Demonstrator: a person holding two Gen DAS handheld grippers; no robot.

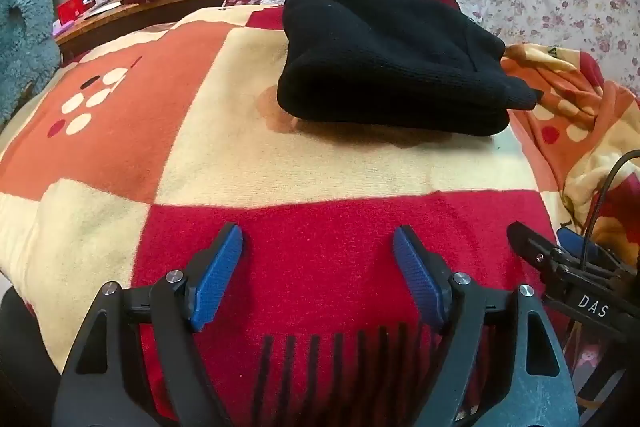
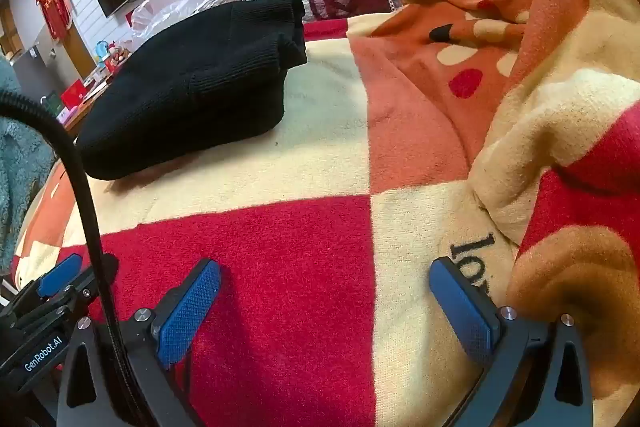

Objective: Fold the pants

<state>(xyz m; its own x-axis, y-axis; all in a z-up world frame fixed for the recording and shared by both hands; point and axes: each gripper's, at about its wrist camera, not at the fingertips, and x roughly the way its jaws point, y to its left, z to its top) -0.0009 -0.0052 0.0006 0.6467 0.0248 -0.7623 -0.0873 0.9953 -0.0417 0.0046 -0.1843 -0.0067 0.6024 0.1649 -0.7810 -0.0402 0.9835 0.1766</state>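
One folded black knit pair of pants (image 1: 394, 61) on a red, cream and orange checked blanket (image 1: 256, 163); two tongs, left (image 1: 318, 277) and right (image 2: 324, 311), angled downward, spread wide, gripping nothing.

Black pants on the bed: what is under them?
The folded black pants lie on a checked blanket, mostly over a cream square, with a brownish patch showing at their edge. Whatever blanket pattern lies directly beneath them is covered.
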